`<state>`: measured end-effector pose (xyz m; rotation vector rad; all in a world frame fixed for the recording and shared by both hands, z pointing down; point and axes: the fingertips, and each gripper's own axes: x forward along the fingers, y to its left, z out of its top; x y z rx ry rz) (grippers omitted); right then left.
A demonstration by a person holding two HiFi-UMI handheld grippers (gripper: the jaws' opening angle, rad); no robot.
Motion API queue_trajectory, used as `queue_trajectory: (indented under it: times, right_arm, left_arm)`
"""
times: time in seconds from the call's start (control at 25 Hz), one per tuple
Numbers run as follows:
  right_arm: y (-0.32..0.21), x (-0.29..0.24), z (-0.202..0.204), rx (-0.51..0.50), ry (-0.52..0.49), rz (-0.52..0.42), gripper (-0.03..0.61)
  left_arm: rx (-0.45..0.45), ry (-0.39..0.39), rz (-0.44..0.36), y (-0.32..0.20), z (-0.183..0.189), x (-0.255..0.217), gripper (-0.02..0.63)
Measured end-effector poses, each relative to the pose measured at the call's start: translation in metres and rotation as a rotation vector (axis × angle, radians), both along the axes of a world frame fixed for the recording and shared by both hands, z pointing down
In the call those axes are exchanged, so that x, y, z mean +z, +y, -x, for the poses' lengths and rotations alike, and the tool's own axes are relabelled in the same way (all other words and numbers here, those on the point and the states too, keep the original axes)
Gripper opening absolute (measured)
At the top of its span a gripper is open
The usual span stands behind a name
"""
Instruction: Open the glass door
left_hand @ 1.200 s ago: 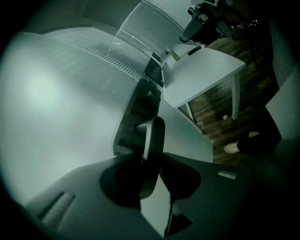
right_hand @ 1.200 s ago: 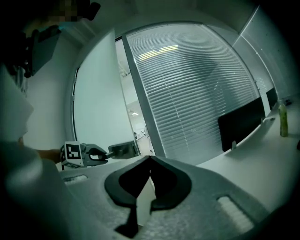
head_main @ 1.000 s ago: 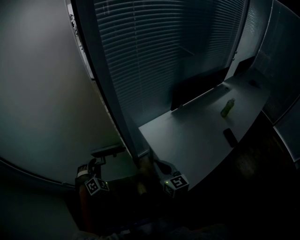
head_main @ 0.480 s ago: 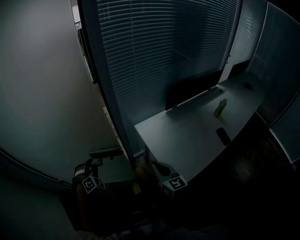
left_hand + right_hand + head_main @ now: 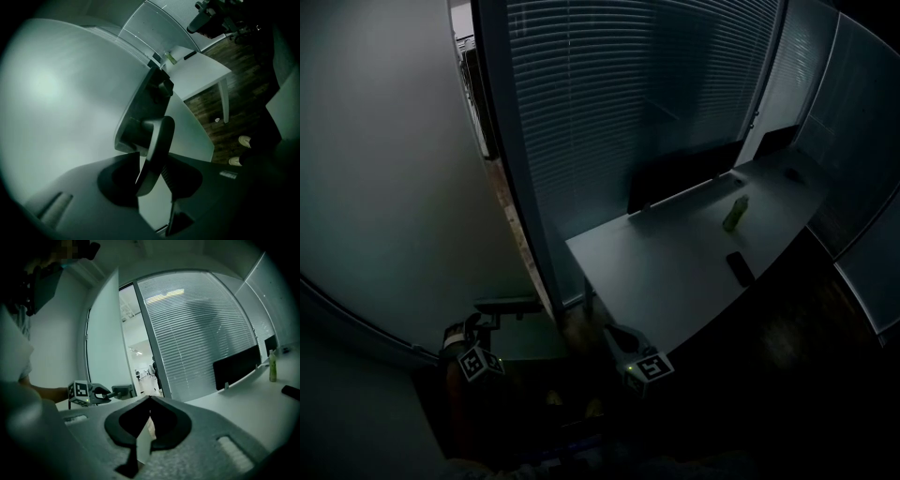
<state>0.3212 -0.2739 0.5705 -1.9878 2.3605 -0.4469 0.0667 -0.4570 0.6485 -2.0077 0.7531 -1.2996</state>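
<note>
It's dim here. My left hand-held gripper (image 5: 484, 328) is low on the left, at the door handle (image 5: 511, 304) of the frosted glass door (image 5: 384, 187). Its jaws have just been opening, with the handle between them. My right hand-held gripper (image 5: 617, 334) hangs just beside the table (image 5: 656, 272), which carries a green bottle (image 5: 735, 213) and a dark flat object (image 5: 738, 268).

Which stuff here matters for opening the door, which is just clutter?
Job: glass door; its lever handle, between the left gripper's jaws, which have just been opening.
Lying about: white desk, green bottle, dark flat device, black desk screen.
</note>
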Motion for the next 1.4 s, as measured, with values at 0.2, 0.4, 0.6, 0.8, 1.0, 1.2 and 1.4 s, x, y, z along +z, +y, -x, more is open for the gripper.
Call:
queue_trajectory:
  times: [0.2,0.4,0.6,0.8,1.0,1.2,1.4]
  right_arm:
    - [0.013,-0.006,0.016,0.009,-0.025,0.002,-0.002]
    - [0.026,-0.007,0.038,0.015,-0.037,0.008,-0.002]
    - [0.045,-0.011,0.060,0.024,-0.029,0.014,-0.002]
    - [0.070,-0.019,0.064,0.073,-0.034,0.006,-0.002]
    - [0.096,-0.033,0.072,0.116,-0.034,-0.006,-0.002]
    - [0.121,-0.044,0.080,0.161,-0.025,-0.016,-0.002]
    - [0.152,-0.037,0.090,0.208,-0.001,-0.032,-0.002]
  left_arm:
    - [0.023,-0.020,-0.003,0.019,0.013,-0.010,0.138]
    - [0.053,-0.020,-0.010,0.033,0.018,-0.021,0.137]
    - [0.079,-0.030,-0.002,0.046,0.027,-0.023,0.133]
    - [0.092,-0.031,0.004,0.063,0.037,-0.032,0.135]
    - [0.103,-0.037,0.001,0.083,0.050,-0.043,0.137]
    - [0.108,-0.032,0.003,0.099,0.063,-0.046,0.137]
    - [0.123,-0.027,-0.007,0.118,0.075,-0.035,0.138]
